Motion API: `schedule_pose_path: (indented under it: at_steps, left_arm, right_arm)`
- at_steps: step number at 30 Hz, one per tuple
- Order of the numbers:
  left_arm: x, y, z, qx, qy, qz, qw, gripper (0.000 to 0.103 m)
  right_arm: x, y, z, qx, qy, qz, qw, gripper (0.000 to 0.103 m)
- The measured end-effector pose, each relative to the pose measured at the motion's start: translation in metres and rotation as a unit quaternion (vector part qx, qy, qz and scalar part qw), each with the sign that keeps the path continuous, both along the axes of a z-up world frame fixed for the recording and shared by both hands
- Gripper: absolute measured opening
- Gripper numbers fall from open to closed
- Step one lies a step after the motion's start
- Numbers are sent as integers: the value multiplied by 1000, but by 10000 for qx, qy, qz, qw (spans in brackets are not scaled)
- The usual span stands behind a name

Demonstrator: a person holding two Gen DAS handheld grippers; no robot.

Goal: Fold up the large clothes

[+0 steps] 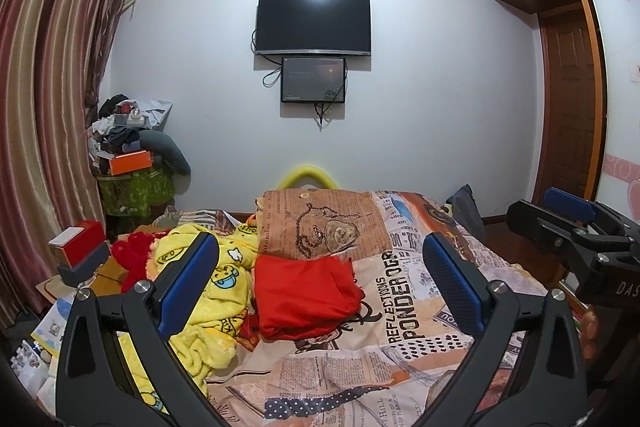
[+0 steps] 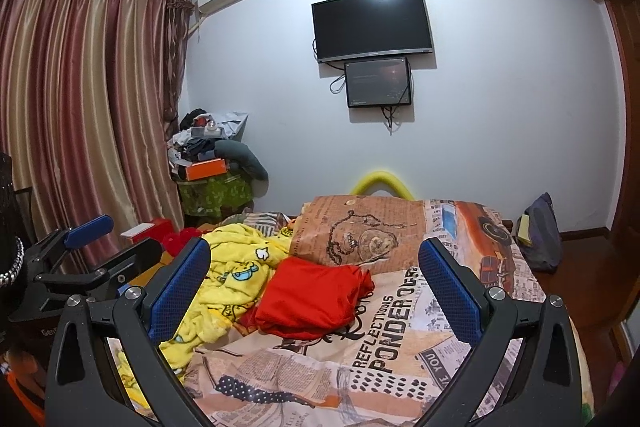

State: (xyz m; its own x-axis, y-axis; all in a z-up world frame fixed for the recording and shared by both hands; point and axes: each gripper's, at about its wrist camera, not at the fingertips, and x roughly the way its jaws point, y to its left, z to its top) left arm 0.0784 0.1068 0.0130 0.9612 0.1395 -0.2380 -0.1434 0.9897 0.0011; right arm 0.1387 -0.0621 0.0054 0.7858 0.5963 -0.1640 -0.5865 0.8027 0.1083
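Note:
A folded red garment point(image 1: 304, 295) lies on the bed's newspaper-print cover point(image 1: 400, 307); it also shows in the right wrist view point(image 2: 316, 297). A crumpled yellow cartoon-print garment point(image 1: 212, 291) lies to its left, also in the right wrist view point(image 2: 228, 279). My left gripper point(image 1: 320, 267) is open and empty, held above the bed short of the red garment. My right gripper point(image 2: 314, 267) is open and empty, likewise above the bed. Each gripper shows at the edge of the other's view: the right one point(image 1: 568, 223) and the left one point(image 2: 96, 243).
A brown patterned pillow point(image 1: 324, 227) lies behind the red garment. A red fluffy item point(image 1: 132, 259) and a red-white box point(image 1: 76, 243) sit left of the bed. A clutter pile point(image 1: 132, 155) stands by the curtain point(image 1: 44, 107). Wardrobe point(image 1: 568, 67) at right.

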Motion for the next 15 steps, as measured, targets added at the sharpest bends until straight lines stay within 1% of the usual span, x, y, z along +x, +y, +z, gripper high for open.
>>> schedule_pose_path:
  at_steps: [15]
  left_arm:
    - [-1,4,-2,-105,39,-124,9999,103]
  right_arm:
    - [3,-3,2,72,45,-106,9999,103]
